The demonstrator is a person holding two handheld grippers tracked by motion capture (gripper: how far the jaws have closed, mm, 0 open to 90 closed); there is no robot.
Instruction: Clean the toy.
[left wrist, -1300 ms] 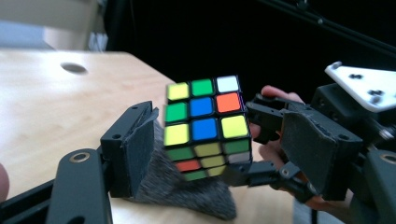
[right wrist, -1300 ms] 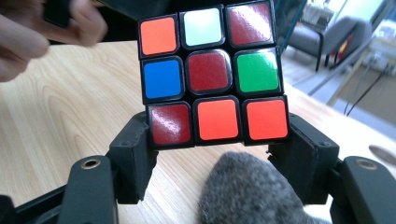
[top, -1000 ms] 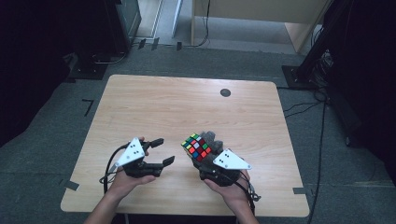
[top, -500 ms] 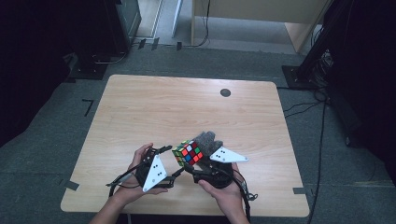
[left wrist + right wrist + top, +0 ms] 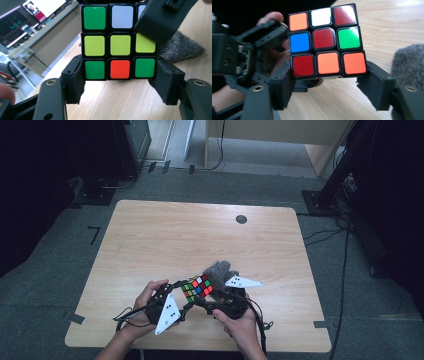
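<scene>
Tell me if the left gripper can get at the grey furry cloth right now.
Probably not yet. The left gripper has its fingers clamped on the cube, and the grey furry cloth lies beyond it, partly behind the right gripper. It would have to let go first.

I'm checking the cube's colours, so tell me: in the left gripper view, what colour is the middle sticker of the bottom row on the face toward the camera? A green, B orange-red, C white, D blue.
B: on the cube, the bottom row reads green, orange-red, green.
</scene>
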